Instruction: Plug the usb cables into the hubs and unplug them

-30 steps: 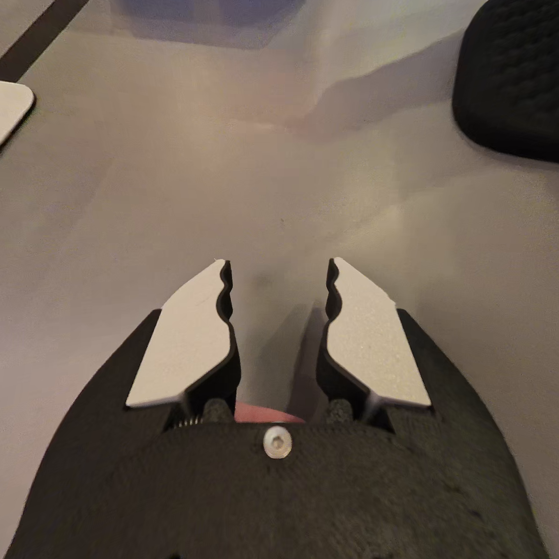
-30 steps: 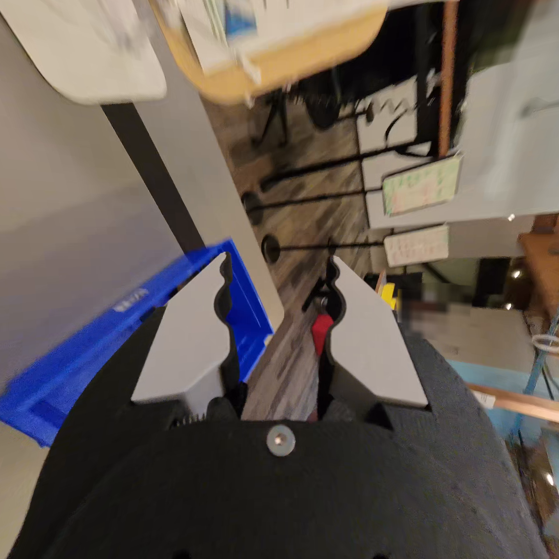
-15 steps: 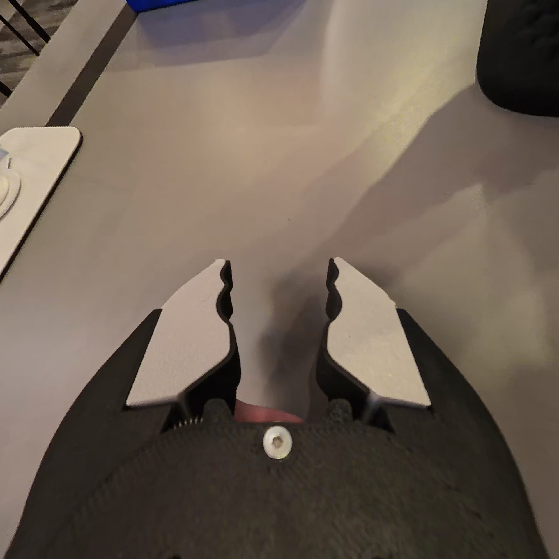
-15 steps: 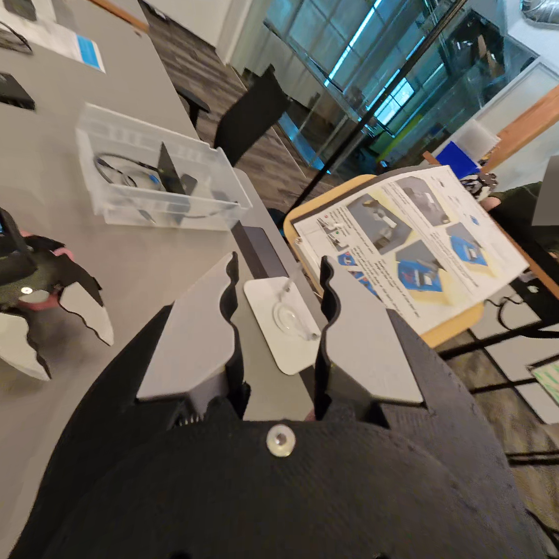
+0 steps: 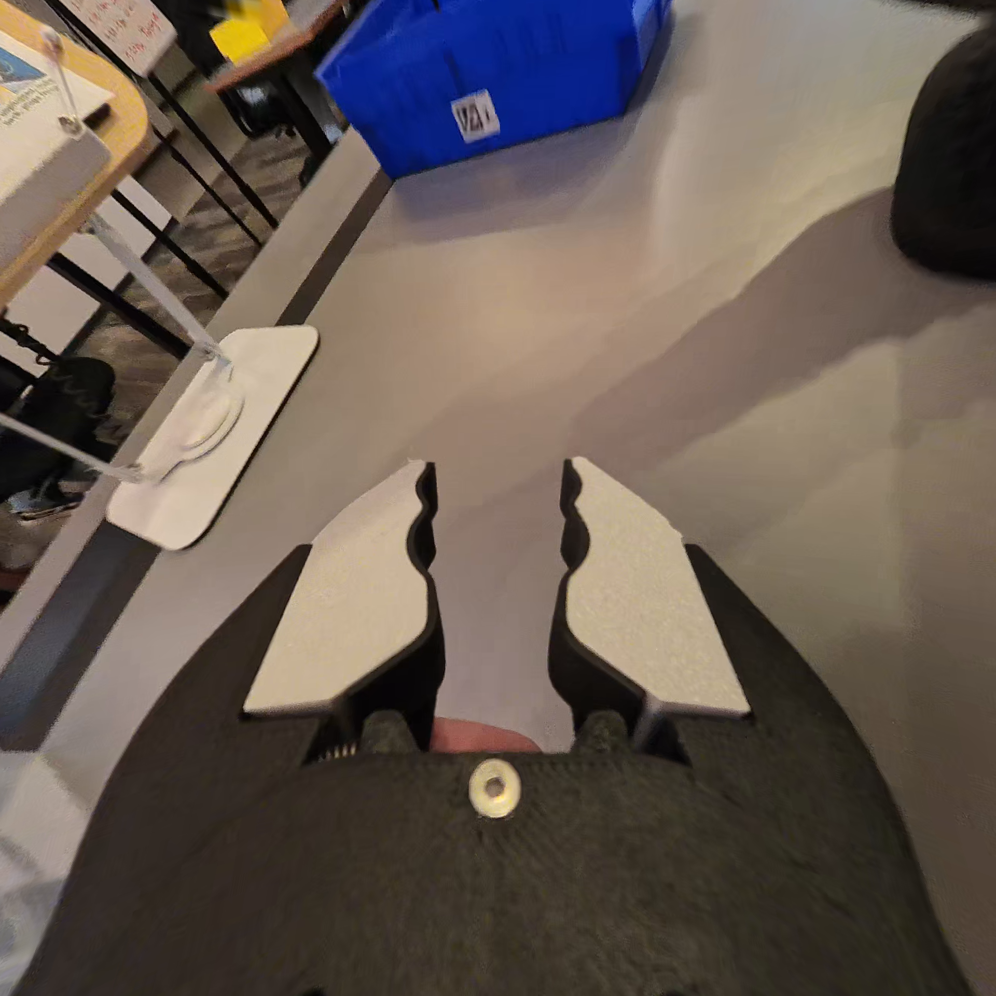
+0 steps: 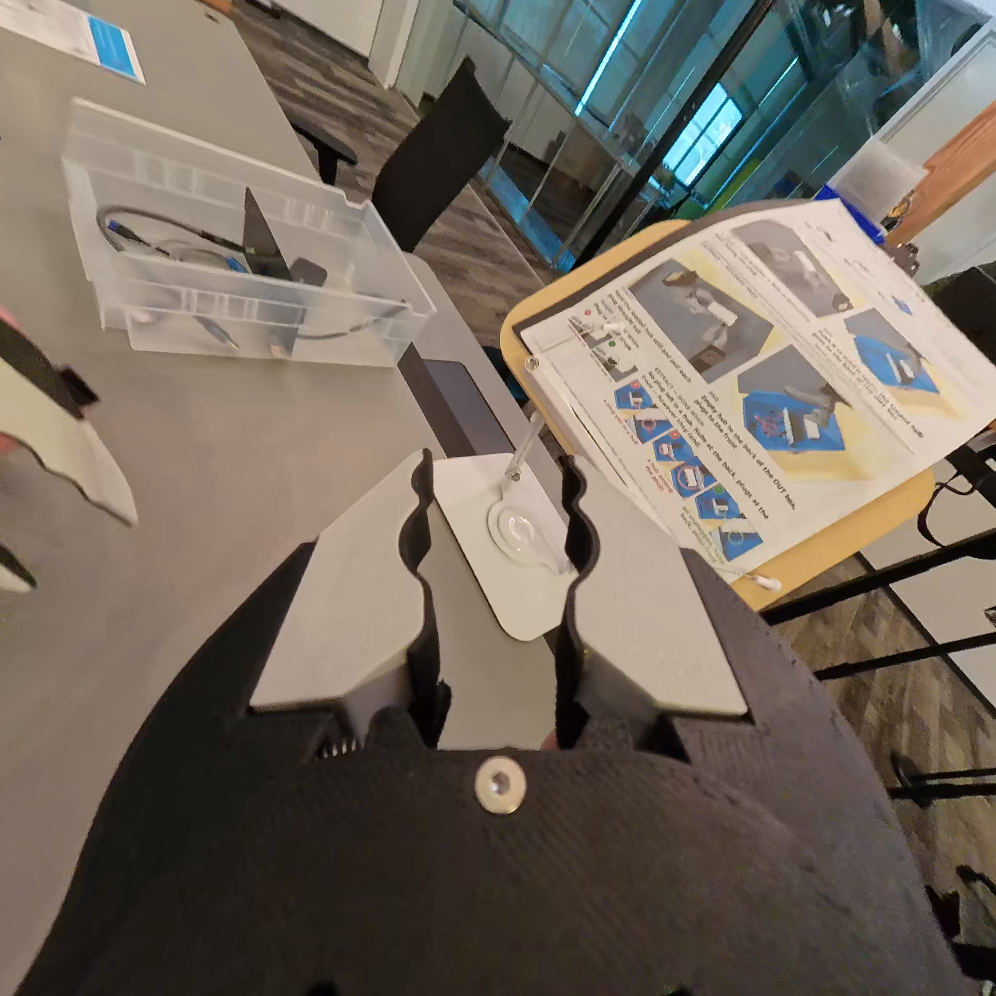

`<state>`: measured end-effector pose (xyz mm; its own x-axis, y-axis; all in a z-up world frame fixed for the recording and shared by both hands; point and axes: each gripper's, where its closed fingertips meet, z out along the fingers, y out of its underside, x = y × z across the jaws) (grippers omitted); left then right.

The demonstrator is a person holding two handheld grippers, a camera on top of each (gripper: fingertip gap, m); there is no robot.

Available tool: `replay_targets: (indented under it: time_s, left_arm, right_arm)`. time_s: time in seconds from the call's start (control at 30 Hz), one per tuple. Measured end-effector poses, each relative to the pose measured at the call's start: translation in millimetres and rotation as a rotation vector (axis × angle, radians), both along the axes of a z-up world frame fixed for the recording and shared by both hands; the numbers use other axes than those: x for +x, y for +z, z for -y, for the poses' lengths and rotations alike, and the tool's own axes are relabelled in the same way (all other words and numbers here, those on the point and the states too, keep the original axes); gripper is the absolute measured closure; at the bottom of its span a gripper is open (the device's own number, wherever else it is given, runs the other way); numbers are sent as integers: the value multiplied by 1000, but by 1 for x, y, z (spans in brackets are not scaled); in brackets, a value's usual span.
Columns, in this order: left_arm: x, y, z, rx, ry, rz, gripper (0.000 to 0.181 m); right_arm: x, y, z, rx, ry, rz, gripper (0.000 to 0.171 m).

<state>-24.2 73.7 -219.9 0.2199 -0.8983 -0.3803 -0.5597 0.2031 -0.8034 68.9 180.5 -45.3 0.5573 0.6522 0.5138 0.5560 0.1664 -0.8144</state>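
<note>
The grey table [image 5: 539, 334] fills most of both views and serves as the landmark here; its dark edge strip runs along the side nearest the wood-patterned floor. The blue bin [image 5: 485, 70] stands on the table's far part in the left wrist view, a white label on its near wall, what it holds hidden from this angle. A clear plastic bin [image 6: 226, 258] sits on the table toward its far side in the right wrist view, close to the table edge, and the usb cables [image 6: 161, 237] lie inside it with a dark divider upright among them; whether a hub lies there too cannot be told. Off the table, just past its edge, a tan board carries an instruction sheet [image 6: 754, 377] with photographs. On the table beside that edge rests a white stand base [image 6: 501, 544], a thin clear rod rising from it toward the sheet. The left gripper [image 5: 496, 485] hovers over bare table, fingers spread and empty, a fingertip of the person showing behind them. The right gripper [image 6: 493, 479] hangs above the table edge over the stand base, fingers likewise parted with nothing between them, and the left gripper's pale finger shows at that view's left border
</note>
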Motion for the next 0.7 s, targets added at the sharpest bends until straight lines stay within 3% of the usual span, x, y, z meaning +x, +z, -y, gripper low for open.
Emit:
replay_targets:
  time_s: [0.2,0.37,0.57,0.7]
  left_arm:
    - [-65,53,-40,219,76,-154,129]
    - [-152,91,-118,399,195,-403,126]
    - [-259,70,-217,277,182,-802,121]
    - [-293,48,-259,150,136,-933,125]
  right_arm:
    - [19,-8,-13,20,-68,52,126]
    - [24,-11,-17,12,-81,47,126]
    - [21,-28,-24,-19,-75,71,127]
    - [17,-45,-31,-55,-69,88,127]
